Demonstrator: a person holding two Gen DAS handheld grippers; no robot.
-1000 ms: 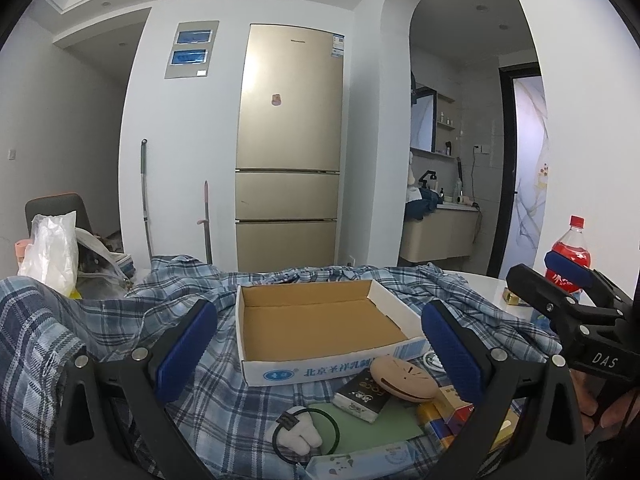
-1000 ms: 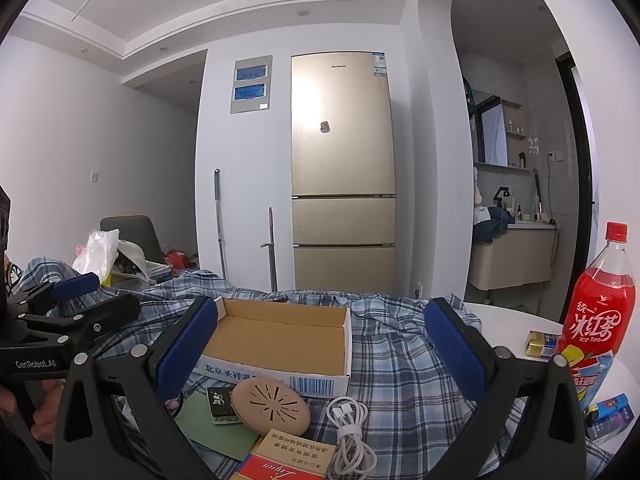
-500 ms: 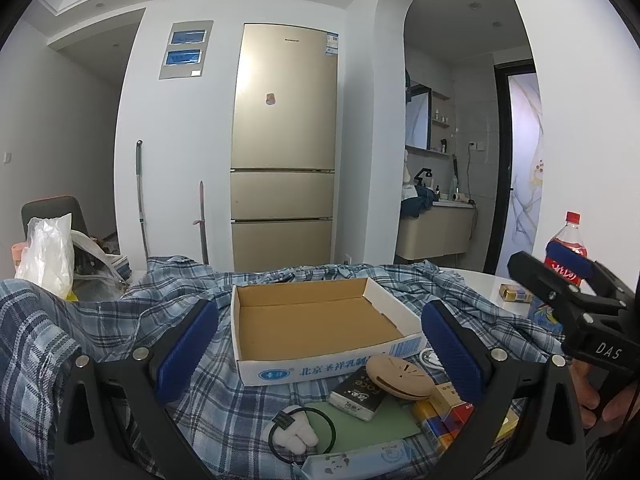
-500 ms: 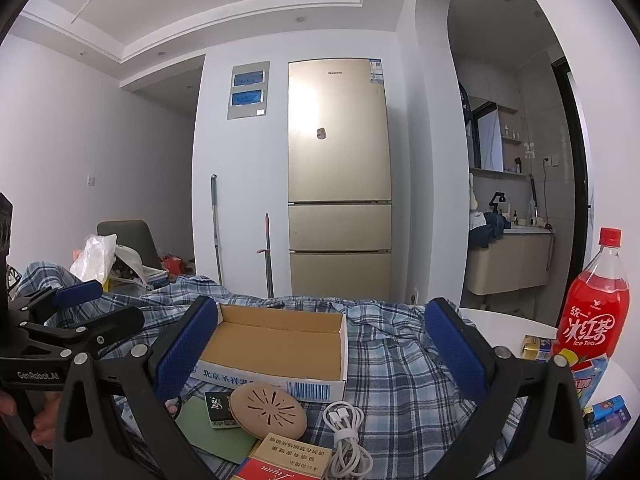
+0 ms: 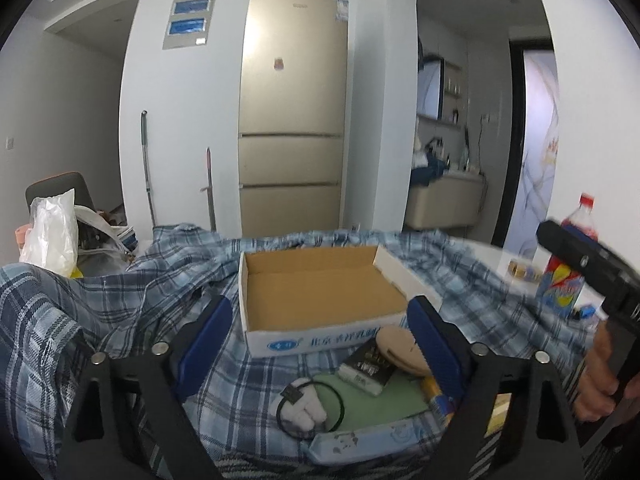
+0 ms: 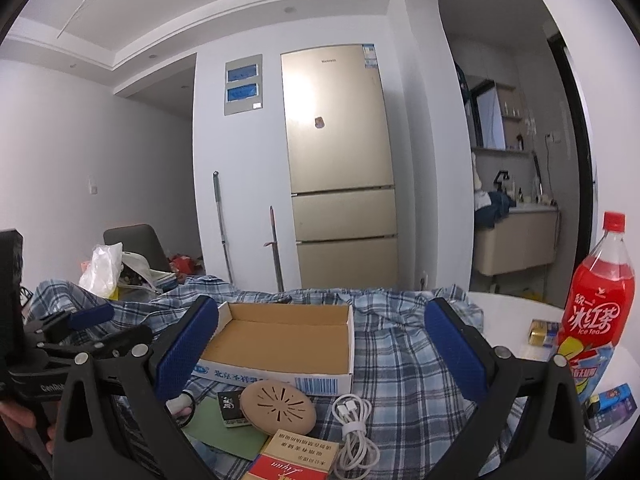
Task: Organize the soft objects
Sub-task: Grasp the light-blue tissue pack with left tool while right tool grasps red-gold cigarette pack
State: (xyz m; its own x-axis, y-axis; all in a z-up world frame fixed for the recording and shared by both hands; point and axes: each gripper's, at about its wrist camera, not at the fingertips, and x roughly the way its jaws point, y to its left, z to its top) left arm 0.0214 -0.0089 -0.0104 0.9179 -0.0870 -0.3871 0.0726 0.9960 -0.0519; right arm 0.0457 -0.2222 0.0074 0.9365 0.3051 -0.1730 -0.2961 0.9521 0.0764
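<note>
An empty cardboard box (image 5: 320,300) (image 6: 280,344) sits on a blue plaid cloth (image 5: 100,320) (image 6: 400,344) on the table. In front of it lie a black hair tie with a white soft piece (image 5: 304,408), a tan round disc (image 6: 278,404) (image 5: 396,348), a small black box (image 5: 366,364), a green sheet (image 5: 384,396), a coiled white cable (image 6: 352,428) and a red and cream carton (image 6: 292,460). My left gripper (image 5: 320,348) is open above the small items. My right gripper (image 6: 320,356) is open, in front of the box.
A red ice tea bottle (image 6: 600,304) and small packets (image 6: 542,332) stand on the white table at right. A light blue pack (image 5: 360,440) lies at the near edge. A white plastic bag (image 5: 52,232) sits on a chair at left. A fridge (image 5: 292,120) stands behind.
Both grippers have shifted slightly; the left view has tilted down and moved a little closer to the box. Both stay open and empty. Objects on the cloth have not moved.
</note>
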